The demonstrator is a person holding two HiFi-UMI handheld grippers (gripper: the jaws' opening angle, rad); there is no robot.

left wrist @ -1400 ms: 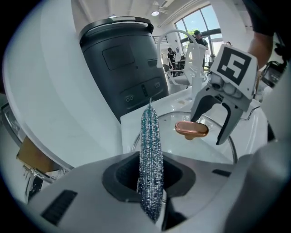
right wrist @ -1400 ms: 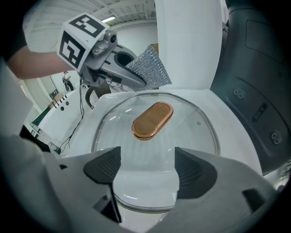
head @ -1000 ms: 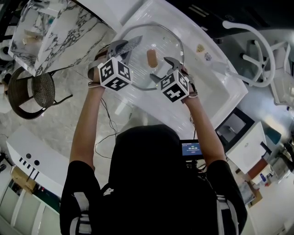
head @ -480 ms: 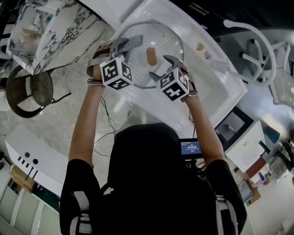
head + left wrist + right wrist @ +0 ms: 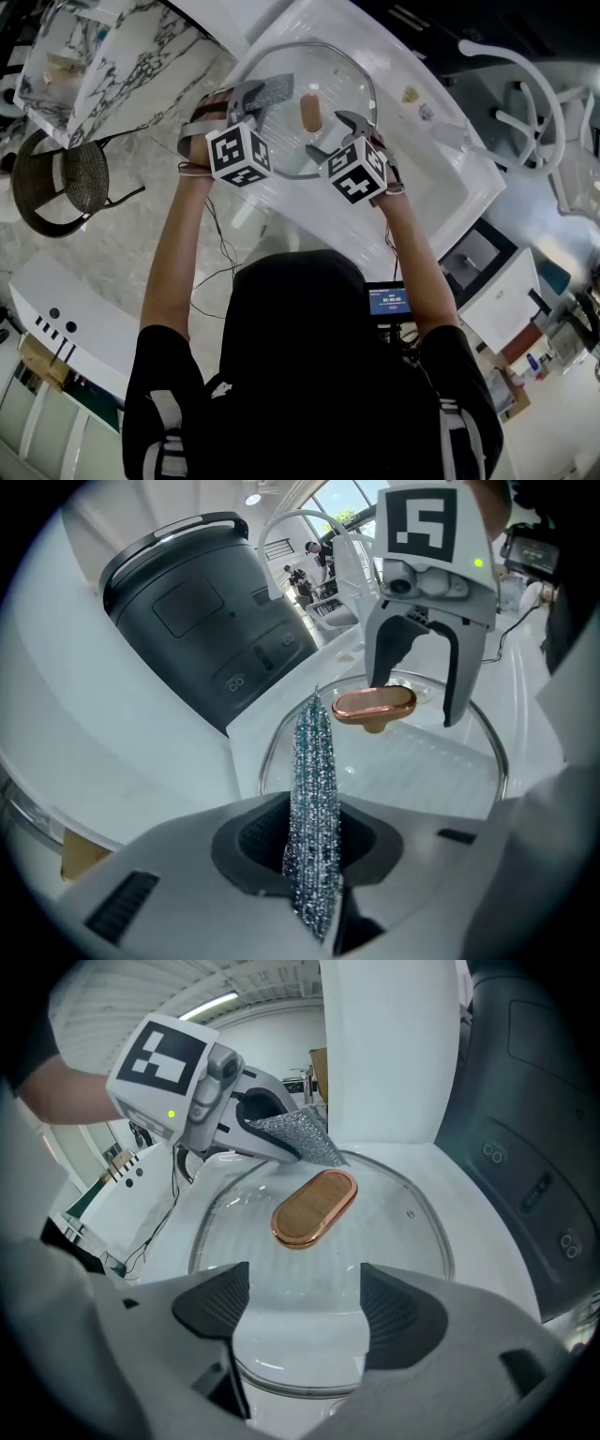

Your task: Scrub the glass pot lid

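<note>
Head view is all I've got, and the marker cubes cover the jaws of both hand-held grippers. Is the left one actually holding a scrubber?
Observer: Yes. The left hand-held gripper is shut on a glittery scouring cloth, which stands on edge between its jaws.
Operator: And the right one, has it gripped anything?
Observer: No. The right hand-held gripper is open, with its jaws wide apart over the near rim of the glass pot lid.
</note>
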